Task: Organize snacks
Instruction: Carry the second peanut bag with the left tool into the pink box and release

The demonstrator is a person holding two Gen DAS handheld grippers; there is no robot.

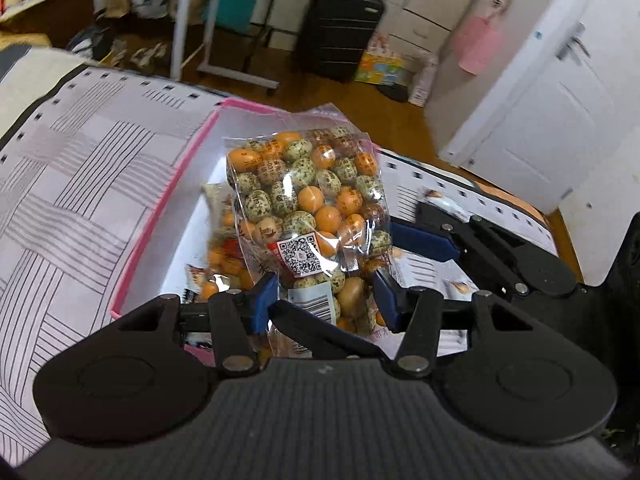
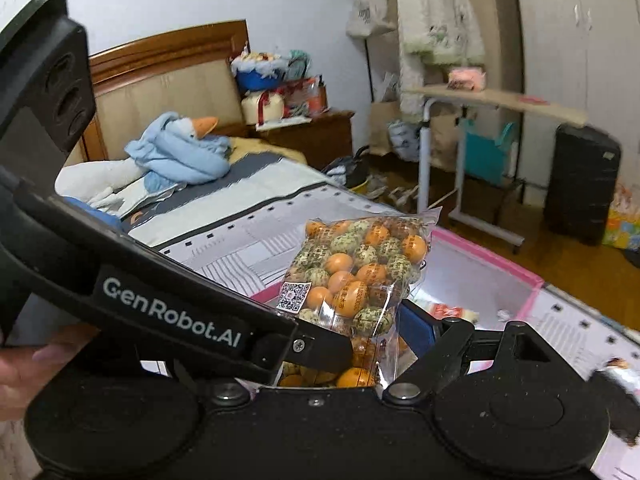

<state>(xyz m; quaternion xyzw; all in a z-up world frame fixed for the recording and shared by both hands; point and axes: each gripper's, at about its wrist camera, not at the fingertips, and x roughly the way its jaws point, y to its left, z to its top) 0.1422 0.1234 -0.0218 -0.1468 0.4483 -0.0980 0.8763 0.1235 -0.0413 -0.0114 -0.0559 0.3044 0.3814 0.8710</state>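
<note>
From the left wrist: left gripper [image 1: 326, 298] closed on the lower part of a clear bag of orange and speckled snack balls [image 1: 304, 196], blue pads [image 1: 262, 300] pressing its two sides. Bag upright, raised over the pink-rimmed box [image 1: 168, 204], QR sticker facing the camera and a barcode label just below it. Inside the box, under the bag, more snack packets [image 1: 218, 268] of the same orange kind. Box resting on a striped bedspread [image 1: 80, 184]; just outside its right side, a few small wrapped snacks [image 1: 460, 288] loose on the cloth. From the right wrist: same bag [image 2: 360, 276] held above the near left corner of the box [image 2: 528, 280], with the left gripper [image 2: 320, 344] reaching in across the frame from the left and a hand [image 2: 20, 368] behind it. Right gripper [image 2: 340, 320] spread wide with the bag between its fingers, one blue pad [image 2: 416, 320] at the bag's edge, the other hidden behind the left gripper, so cannot tell whether gripping or merely flanking. Within the box, beyond the bag, a single red-and-white packet [image 2: 448, 312] on the white floor.
</note>
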